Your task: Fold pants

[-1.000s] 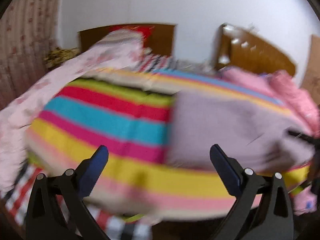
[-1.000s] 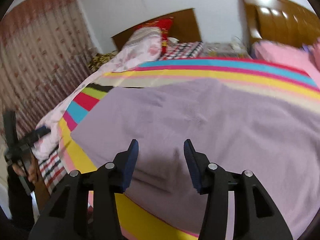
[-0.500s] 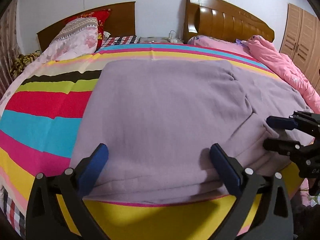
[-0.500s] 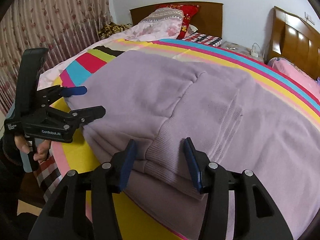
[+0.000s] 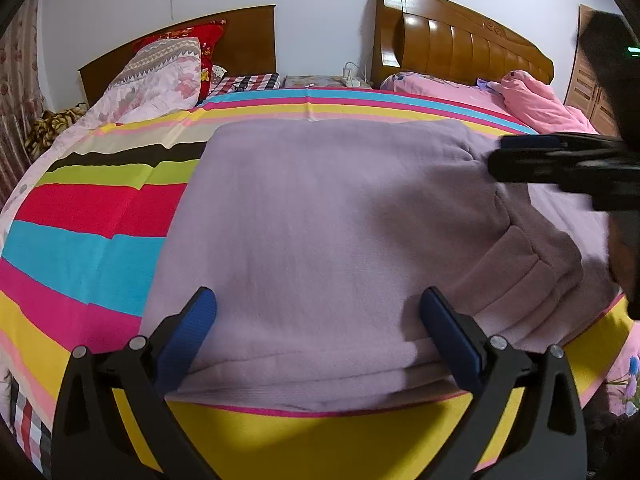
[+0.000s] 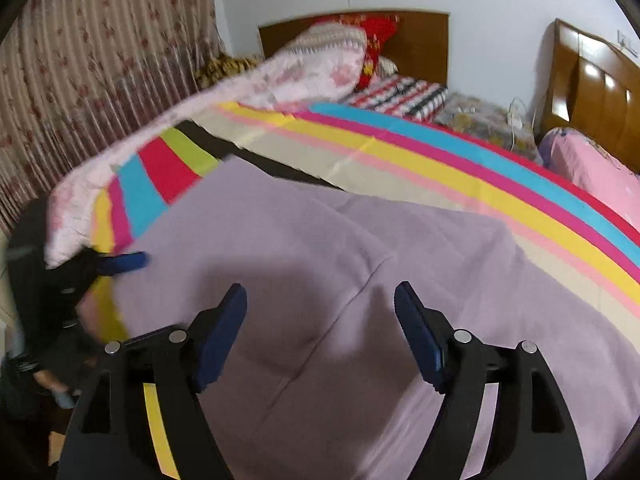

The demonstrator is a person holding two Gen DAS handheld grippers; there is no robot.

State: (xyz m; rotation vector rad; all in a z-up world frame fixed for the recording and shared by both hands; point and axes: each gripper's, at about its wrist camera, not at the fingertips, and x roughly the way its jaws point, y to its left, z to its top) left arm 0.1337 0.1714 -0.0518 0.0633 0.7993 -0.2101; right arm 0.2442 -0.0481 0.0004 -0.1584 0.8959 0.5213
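Since half a second back the right gripper [image 6: 320,330] has been swung off the ribbed cuff it was set around, and is now seen over flat cloth further along the pants [image 5: 320,220]; its jaws are opening, nothing between them, no pad contact visible. Left gripper [image 5: 318,332] has not been shifted: jaws wide, straddling the near folded edge of the pants, pads beside the cloth but no pinch seen.

Pants: lilac, lying folded in layers on the striped sheet [image 5: 88,248], near edge stacked just short of the sheet's yellow band, ribbed cuff [image 5: 520,280] at the right of that edge. From the left wrist view the right gripper is blurred, above the cloth on the far side of the cuff.

Judged: the last fold has been laid down and released; a fresh hold for the next fold is not yet taken. Loose top layers could be dragged if caught by an open pad.
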